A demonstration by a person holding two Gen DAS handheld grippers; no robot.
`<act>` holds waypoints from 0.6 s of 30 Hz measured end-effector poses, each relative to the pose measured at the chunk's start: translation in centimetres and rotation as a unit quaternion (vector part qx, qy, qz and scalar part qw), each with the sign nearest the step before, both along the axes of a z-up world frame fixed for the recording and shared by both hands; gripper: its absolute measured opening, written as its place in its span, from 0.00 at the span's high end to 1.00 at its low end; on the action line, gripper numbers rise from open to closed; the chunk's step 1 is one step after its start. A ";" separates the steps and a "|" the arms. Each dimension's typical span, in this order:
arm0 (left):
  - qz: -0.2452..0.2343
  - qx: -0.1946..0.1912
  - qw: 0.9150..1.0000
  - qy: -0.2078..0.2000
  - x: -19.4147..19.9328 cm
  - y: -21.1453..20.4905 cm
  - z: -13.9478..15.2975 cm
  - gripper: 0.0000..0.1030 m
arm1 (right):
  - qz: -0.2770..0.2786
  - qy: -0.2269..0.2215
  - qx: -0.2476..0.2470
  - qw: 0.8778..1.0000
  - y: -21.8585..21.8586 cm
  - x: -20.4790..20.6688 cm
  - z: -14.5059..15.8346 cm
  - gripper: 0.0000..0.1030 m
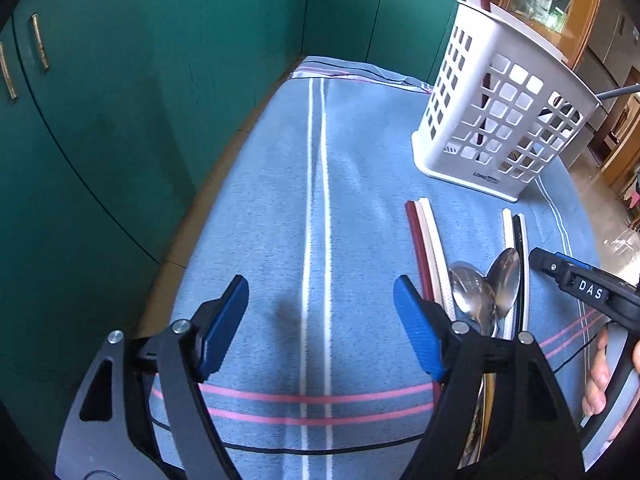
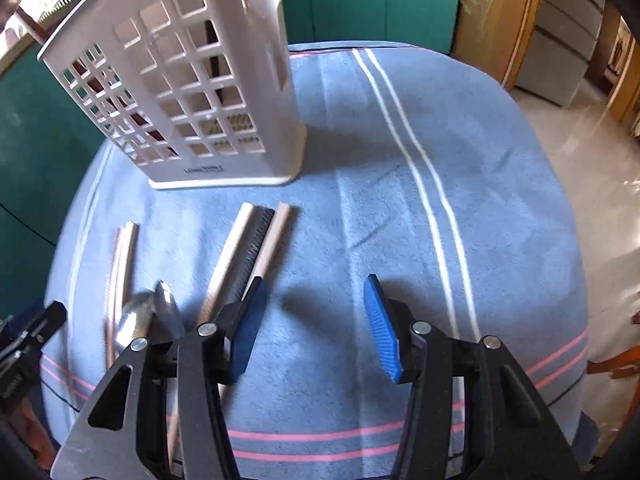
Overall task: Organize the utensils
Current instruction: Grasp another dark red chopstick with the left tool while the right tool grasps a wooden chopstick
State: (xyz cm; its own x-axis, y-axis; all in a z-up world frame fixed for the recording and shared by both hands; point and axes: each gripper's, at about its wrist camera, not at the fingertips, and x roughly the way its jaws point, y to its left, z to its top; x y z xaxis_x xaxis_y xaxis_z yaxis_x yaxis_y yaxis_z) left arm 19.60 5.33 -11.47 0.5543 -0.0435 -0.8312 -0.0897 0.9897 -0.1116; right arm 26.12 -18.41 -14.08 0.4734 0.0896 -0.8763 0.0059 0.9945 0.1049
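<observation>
A white perforated utensil caddy (image 1: pixel 496 108) stands on the blue cloth at the far right; it also shows in the right wrist view (image 2: pixel 192 92) at upper left, with a dark red utensil inside. Before it lie two steel spoons (image 1: pixel 484 288), red and cream sticks (image 1: pixel 428 248) and a white and black pair (image 1: pixel 518 248). In the right wrist view the spoons (image 2: pixel 148 316) and sticks (image 2: pixel 248 256) lie left of my right gripper. My left gripper (image 1: pixel 320 320) is open and empty, left of the utensils. My right gripper (image 2: pixel 316 324) is open and empty above bare cloth.
The table is covered by a blue cloth (image 1: pixel 280 208) with white and pink stripes. Green cabinets (image 1: pixel 120 100) stand close along its left and far sides. A tiled floor (image 2: pixel 580 140) and wooden furniture lie to the right. The right gripper (image 1: pixel 588 288) shows at the left view's right edge.
</observation>
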 end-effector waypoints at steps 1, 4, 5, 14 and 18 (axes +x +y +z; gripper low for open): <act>0.002 0.000 1.000 0.000 0.1 0.0 0.0 0.27 | 0.004 0.000 0.002 1.000 0.1 0.2 0.0 0.51; 0.003 0.000 1.000 0.002 0.1 0.0 -0.1 0.26 | 0.006 0.001 0.002 1.000 0.1 0.5 -0.1 0.51; 0.001 0.000 1.000 0.003 0.2 -0.1 -0.1 0.26 | 0.007 0.001 0.002 1.000 0.2 0.6 -0.1 0.51; -0.010 -0.004 1.000 0.007 0.3 -0.4 -0.4 0.25 | 0.012 0.002 0.002 1.000 0.5 1.0 0.0 0.51; -0.012 -0.007 1.000 0.008 0.2 -0.3 -0.4 0.25 | 0.013 0.002 0.005 1.000 0.5 0.9 0.0 0.51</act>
State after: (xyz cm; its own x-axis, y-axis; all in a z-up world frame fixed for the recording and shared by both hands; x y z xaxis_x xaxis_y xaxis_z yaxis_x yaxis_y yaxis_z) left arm 19.77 5.08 -11.90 0.5391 -0.0683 -0.8395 -0.0686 0.9898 -0.1245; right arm 27.02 -17.91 -14.04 0.4669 0.1107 -0.8774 -0.0197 0.9932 0.1148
